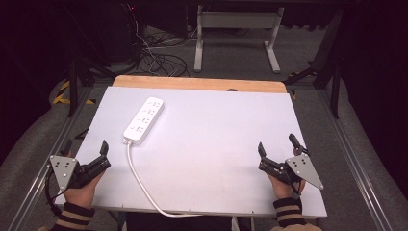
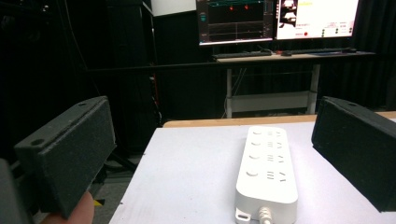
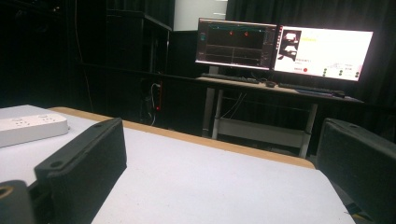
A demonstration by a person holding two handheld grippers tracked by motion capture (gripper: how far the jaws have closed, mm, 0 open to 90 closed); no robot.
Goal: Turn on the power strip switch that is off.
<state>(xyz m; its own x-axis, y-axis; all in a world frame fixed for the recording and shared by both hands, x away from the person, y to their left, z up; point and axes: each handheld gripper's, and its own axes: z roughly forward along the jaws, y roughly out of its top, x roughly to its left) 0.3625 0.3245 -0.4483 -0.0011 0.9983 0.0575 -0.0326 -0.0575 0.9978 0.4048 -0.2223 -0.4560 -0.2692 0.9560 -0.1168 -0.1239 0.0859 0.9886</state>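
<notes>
The power strip (image 2: pixel 267 175) lies ahead of the left gripper (image 1: pixel 86 150) (jaws apart, empty); right gripper (image 1: pixel 278 146) likewise spread.

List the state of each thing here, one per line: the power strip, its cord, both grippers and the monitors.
Power strip: flat on the table, sockets empty.
Cord: attached, trailing off the near edge.
Left gripper: open, holding nothing.
Right gripper: open, holding nothing.
Monitors: switched on.
</notes>
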